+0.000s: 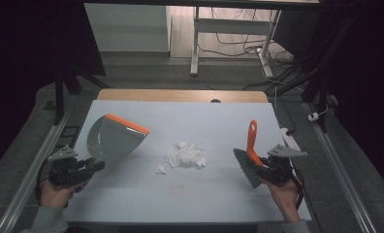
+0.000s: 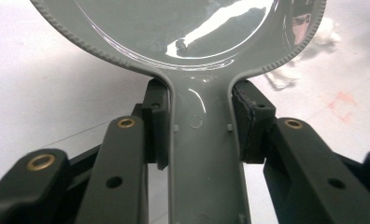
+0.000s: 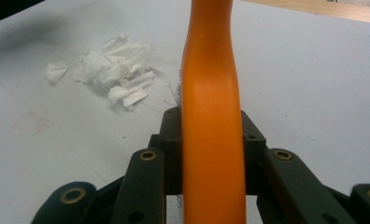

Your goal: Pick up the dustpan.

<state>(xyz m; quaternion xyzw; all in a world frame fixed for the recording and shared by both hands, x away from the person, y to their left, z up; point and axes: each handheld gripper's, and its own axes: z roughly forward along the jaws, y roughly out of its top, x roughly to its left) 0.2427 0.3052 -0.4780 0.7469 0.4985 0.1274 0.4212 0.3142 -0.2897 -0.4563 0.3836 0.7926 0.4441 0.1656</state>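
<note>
Poised either side of a heap of torn white tissue scraps point(image 1: 185, 154) at mid-table, the left gripper point(image 2: 199, 126) is clamped on the handle of a grey dustpan point(image 1: 113, 138), whose pan is empty, while the right gripper point(image 3: 211, 140) is closed tight around the orange handle of a hand brush point(image 1: 247, 160). The sweep will likely go best with the pan's orange lip flat on the table beside the scraps and the bristles drawn low toward it.
</note>
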